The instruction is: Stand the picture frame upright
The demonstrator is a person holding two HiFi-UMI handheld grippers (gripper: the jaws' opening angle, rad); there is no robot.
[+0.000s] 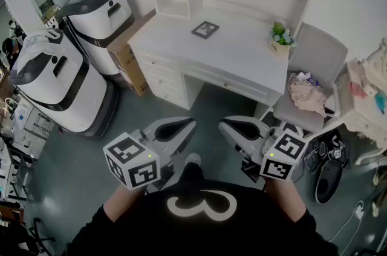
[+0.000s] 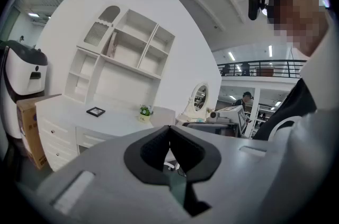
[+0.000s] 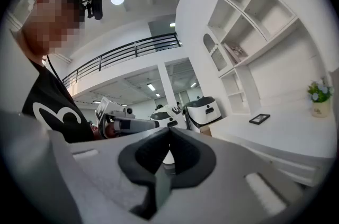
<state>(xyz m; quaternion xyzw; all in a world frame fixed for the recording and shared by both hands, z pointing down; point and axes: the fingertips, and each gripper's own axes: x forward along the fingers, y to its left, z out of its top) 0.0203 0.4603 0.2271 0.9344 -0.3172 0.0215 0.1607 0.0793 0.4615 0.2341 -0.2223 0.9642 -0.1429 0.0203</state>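
Observation:
A small dark picture frame (image 1: 205,29) lies flat on the white desk (image 1: 242,58), toward its back middle. It also shows as a dark frame (image 2: 96,111) in the left gripper view and as a dark frame (image 3: 259,119) in the right gripper view. Both grippers are held close to the person's body, well short of the desk, tips turned toward each other. The left gripper (image 1: 185,125) is shut and empty. The right gripper (image 1: 228,125) is shut and empty too. Each gripper view shows the jaws meeting with nothing between them.
A small potted plant (image 1: 280,37) stands at the desk's right edge. A grey chair (image 1: 311,79) with cloth on its seat sits at the right. Two white and black machines (image 1: 54,79) and a cardboard box (image 1: 128,58) stand left of the desk. Shoes (image 1: 329,173) lie on the floor at right.

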